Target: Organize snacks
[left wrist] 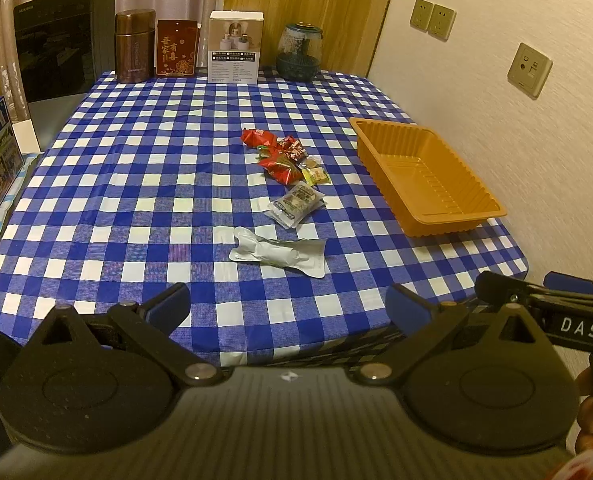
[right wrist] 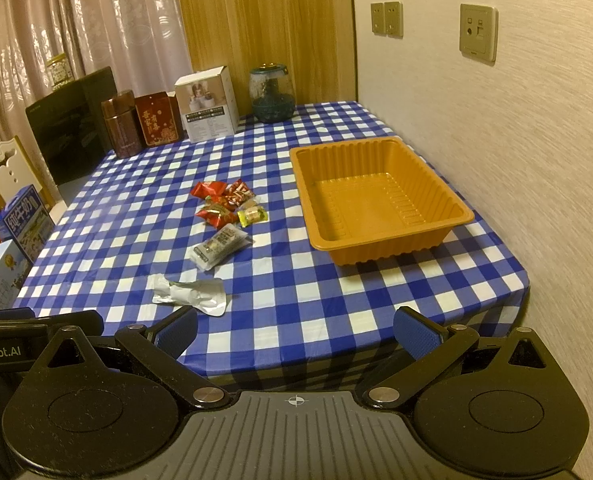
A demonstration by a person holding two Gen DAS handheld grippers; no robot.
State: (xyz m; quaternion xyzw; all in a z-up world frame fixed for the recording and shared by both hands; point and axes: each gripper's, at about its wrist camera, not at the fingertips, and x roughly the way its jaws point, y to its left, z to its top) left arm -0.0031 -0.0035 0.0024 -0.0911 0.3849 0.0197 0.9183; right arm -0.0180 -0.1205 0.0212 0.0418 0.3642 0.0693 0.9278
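An orange plastic tray [left wrist: 448, 216] [right wrist: 376, 256] sits empty at the right side of the checked table, near the wall. Left of it lies a loose cluster of small red snack packets [left wrist: 282, 162] [right wrist: 220, 200] with a yellow-green candy [left wrist: 316, 175] [right wrist: 251, 216]. Nearer me are a clear grey packet [left wrist: 296, 204] [right wrist: 219, 249] and a crumpled white wrapper [left wrist: 278, 256] [right wrist: 190, 294]. My left gripper [left wrist: 288, 312] hangs open over the table's front edge, nothing between its fingers. My right gripper [right wrist: 296, 330] is open too, short of the tray.
Along the table's far edge stand a brown canister [left wrist: 134, 46], a red tin [left wrist: 176, 47], a white box [left wrist: 234, 46] and a glass jar [left wrist: 298, 52]. A black appliance [left wrist: 60, 40] and milk cartons [right wrist: 26, 222] flank the left side. A wall with sockets [right wrist: 478, 32] runs along the right.
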